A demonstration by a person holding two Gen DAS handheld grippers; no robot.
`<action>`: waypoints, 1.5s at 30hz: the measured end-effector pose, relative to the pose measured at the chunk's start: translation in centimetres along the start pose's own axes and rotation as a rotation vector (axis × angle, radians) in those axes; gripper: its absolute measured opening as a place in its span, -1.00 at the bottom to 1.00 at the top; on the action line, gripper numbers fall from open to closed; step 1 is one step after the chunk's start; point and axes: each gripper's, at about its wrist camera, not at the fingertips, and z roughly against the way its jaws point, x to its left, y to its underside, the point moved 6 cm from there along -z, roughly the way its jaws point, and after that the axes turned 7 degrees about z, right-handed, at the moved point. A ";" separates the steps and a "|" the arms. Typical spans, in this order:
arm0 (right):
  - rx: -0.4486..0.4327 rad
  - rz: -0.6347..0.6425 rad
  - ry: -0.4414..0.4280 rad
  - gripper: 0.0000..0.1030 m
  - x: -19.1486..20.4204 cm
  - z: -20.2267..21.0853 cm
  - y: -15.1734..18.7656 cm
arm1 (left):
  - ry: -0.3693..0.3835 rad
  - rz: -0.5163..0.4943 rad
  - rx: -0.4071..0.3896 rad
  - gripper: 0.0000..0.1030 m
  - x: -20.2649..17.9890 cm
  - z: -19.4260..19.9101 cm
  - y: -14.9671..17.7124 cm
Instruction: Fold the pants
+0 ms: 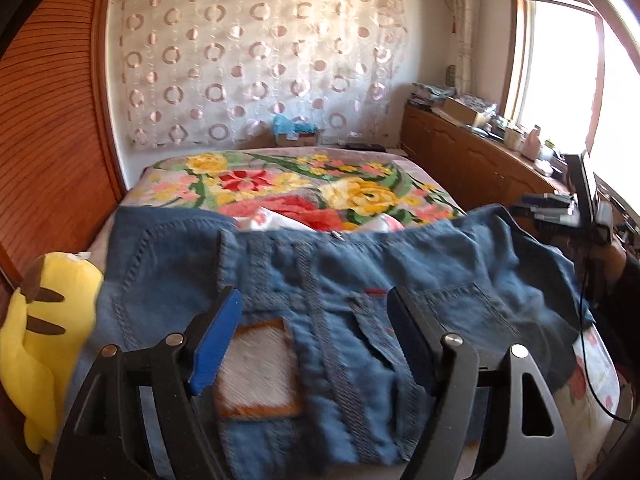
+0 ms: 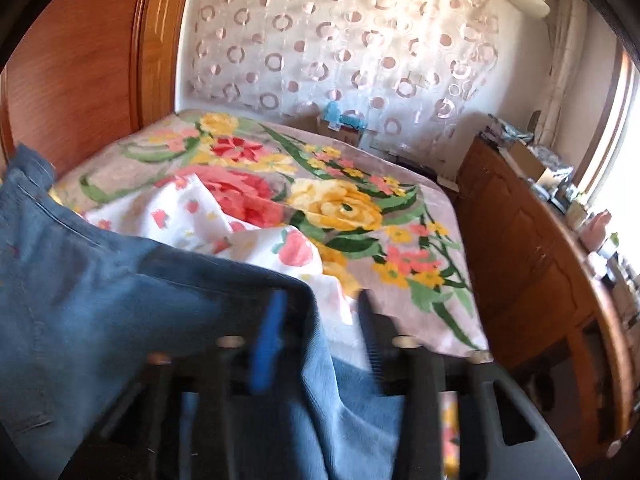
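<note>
The blue denim pants [image 1: 320, 300] lie spread across the near end of the bed [image 1: 160, 184], waistband uppermost. Left gripper [image 1: 316, 320] stands spread above the fabric, pinching nothing. Right gripper [image 2: 316, 320] is parted, denim lying loosely between its fingers. Yellow plush toy [image 1: 44, 332] sits at the bed's left edge.

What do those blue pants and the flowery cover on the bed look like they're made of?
The blue pants look like washed denim: matte, faded blue, with raised stitched seams, belt loops and a tan waist patch. The flowery bed cover looks like plush fleece or a similar soft pile, judging by its fuzzy surface and soft-edged printed flowers; the blur leaves that uncertain.
</note>
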 end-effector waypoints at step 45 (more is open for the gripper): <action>0.192 -0.064 -0.079 -0.82 -7.5 4.3 10.6 | 0.050 -0.150 0.068 0.48 -5.4 -2.1 6.5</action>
